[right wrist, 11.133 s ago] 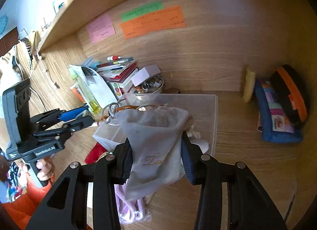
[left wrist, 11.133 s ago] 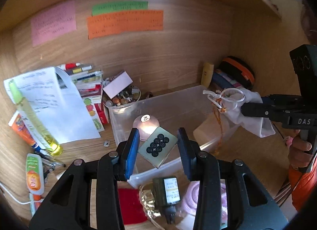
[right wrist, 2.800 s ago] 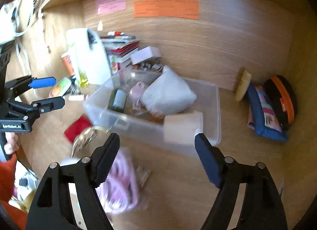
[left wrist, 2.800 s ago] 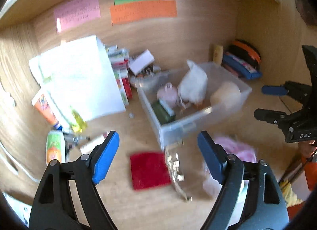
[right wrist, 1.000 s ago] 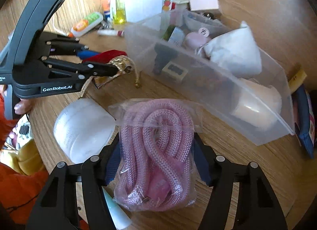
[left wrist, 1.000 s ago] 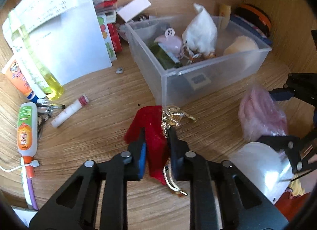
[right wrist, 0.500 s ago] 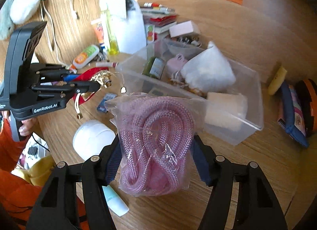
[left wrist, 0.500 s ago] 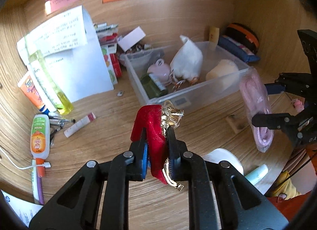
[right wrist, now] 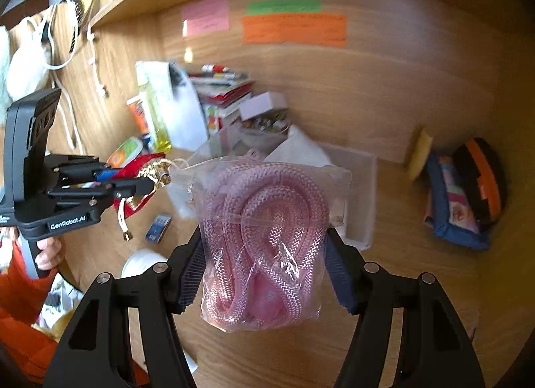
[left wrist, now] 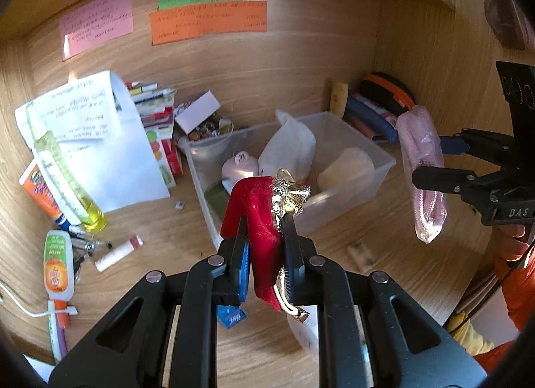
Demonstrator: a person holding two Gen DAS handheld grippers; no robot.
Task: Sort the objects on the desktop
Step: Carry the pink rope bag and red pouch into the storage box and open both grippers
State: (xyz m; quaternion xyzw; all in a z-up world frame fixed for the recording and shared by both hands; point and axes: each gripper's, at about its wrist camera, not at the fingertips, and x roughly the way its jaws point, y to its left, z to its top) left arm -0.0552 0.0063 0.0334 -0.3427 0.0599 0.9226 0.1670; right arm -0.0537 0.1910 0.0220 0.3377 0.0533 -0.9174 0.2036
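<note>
Two hand-held tools hang above a cluttered wooden surface inside a desk alcove, each carrying an object lifted off that surface a moment ago.

The left tool is clamped tight on a red velvet pouch with a crumpled gold collar. The pouch stands up between its blue pads, and a gold cord dangles below. A second ago this pouch was low over the surface; now it is raised, with the clear plastic bin directly ahead of the tool and a little beyond its tips.

The right tool grips a clear bag of coiled pink rope, its pads pressing the bag's two sides at roughly half their spread. This bag has also come up off the surface, and the bin's far corner shows just behind it.

The bin already holds a white cloth pouch, a pink round item and a pale block. To the left of the left tool, a lip balm stick, an orange tube and a yellow bottle lie loose, and a small blue card lies beneath the tool. A white round lid sits below and left of the right tool.

Both lifts appear finished, so the likely next step is to carry each item forward over the bin and release it. The loose pieces still need sorting.
</note>
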